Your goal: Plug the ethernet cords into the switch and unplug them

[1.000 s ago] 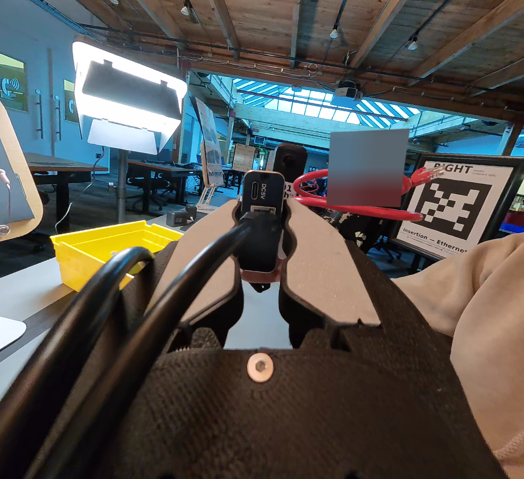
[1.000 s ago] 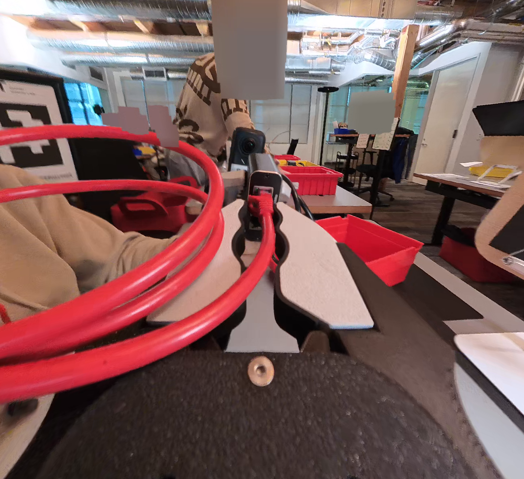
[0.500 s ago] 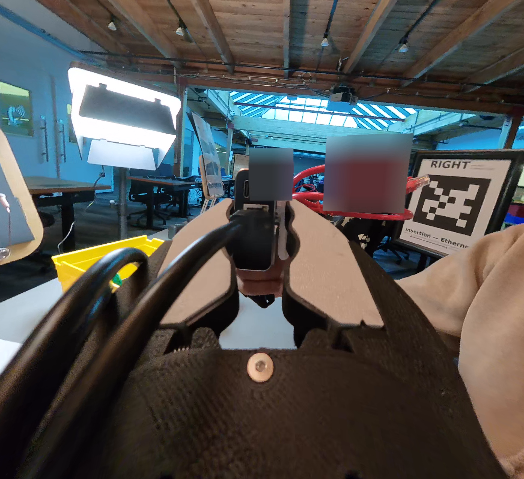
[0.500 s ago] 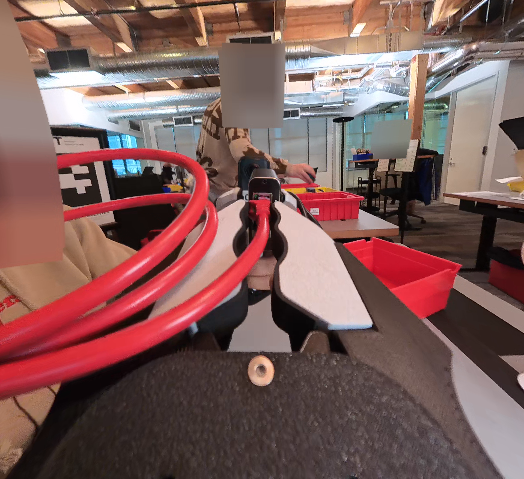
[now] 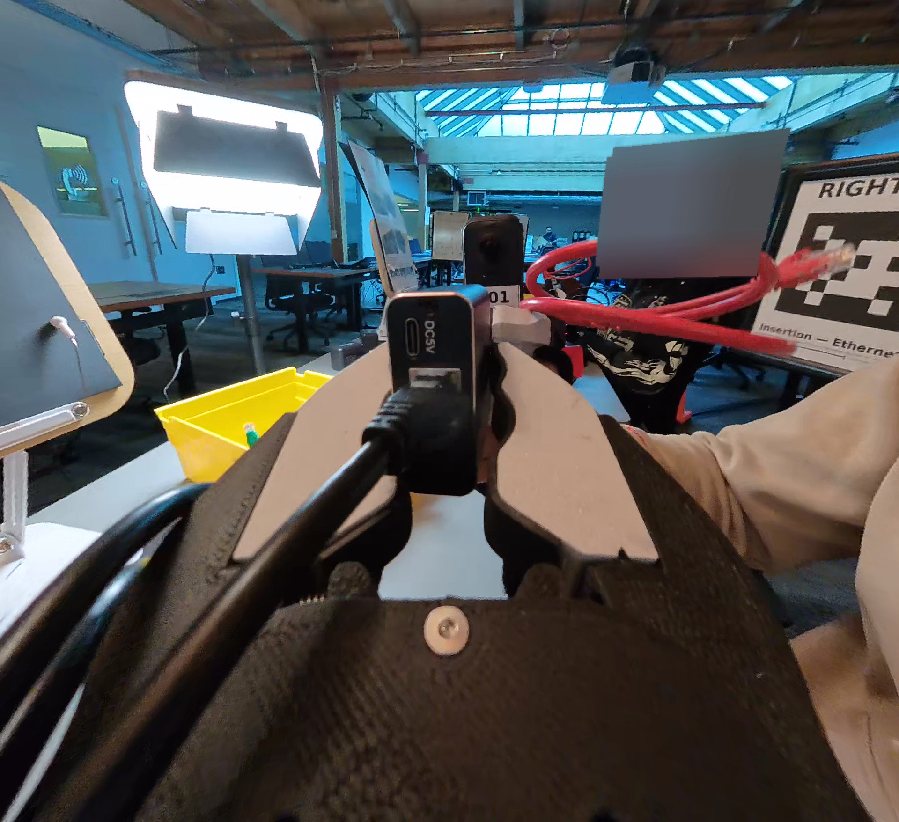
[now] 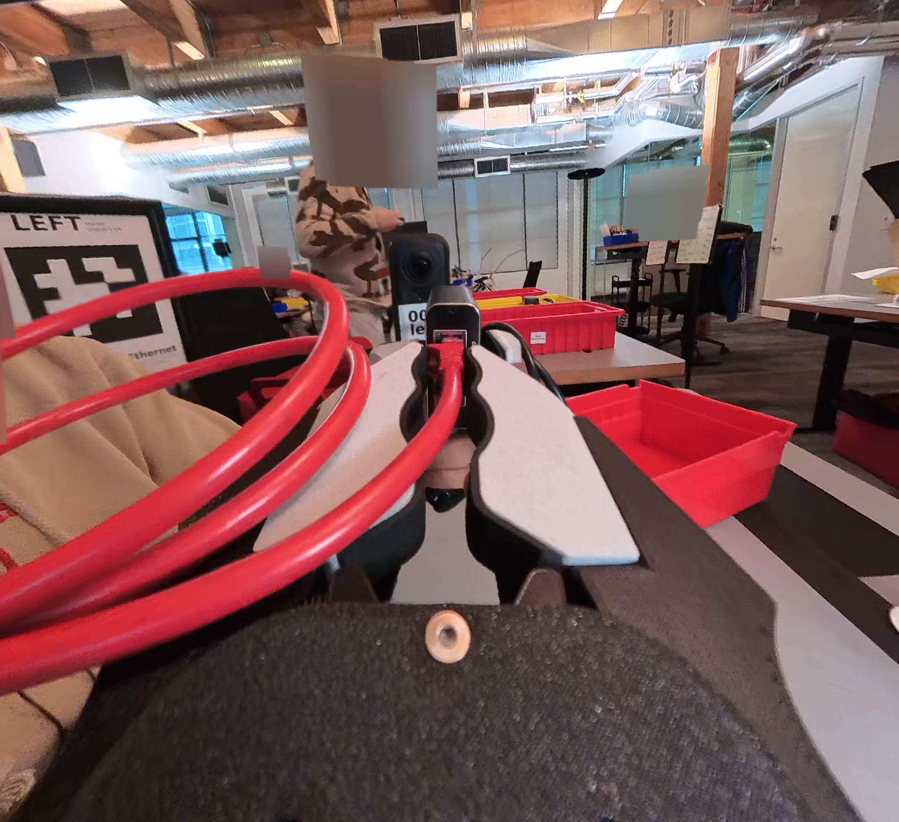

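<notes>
Red cord (image 6: 204,414) loops crowd the right gripper's (image 6: 446,390) left side. A red bin (image 6: 691,448) stands right; tabletop (image 6: 827,682) beside it lies bare.

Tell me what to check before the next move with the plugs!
1. Left gripper shut on black plug: ok.
2. Right gripper shut on red plug: ok.
3. Red plug in the switch port: ok, it sits inside.
4. Black plug fully in its port: cannot tell; metal shows above it.
5. Red cord loops away from the port: ok, they hang to one side.
</notes>
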`<state>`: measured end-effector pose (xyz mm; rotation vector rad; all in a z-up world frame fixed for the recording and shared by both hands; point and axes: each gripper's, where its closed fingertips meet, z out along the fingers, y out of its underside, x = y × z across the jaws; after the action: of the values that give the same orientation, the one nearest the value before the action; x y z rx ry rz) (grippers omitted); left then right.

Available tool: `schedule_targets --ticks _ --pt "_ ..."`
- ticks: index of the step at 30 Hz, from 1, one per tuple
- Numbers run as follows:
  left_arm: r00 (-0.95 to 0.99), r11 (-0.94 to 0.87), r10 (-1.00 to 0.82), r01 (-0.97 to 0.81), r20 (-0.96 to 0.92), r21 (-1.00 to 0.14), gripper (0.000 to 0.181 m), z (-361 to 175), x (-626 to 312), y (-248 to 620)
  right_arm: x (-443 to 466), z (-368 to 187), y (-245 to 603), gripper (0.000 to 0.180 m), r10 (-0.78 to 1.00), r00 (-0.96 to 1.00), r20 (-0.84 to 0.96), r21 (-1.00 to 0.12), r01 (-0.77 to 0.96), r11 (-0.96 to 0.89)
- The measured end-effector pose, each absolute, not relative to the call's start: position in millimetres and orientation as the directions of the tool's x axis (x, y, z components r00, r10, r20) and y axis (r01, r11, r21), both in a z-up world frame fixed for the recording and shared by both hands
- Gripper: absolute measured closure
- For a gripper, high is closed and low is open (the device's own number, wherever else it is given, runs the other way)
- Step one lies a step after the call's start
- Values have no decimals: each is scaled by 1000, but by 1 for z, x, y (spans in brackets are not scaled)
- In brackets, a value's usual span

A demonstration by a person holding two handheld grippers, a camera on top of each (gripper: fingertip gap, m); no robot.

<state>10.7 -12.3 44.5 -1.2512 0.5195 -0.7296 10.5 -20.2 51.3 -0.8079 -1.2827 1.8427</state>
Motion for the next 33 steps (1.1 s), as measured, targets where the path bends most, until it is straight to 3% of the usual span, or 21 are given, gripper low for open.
schedule_targets --ticks 6,33 --pt "612 72 -783 273 116 -959 151 45 11 -13 10 50 -18 166 858 -507 -84 -966 -171 -196" --pt "681 16 -727 145 88 -989 154 41 12 -11 9 47 -11 165 906 -420 -51 -990 -101 -102"
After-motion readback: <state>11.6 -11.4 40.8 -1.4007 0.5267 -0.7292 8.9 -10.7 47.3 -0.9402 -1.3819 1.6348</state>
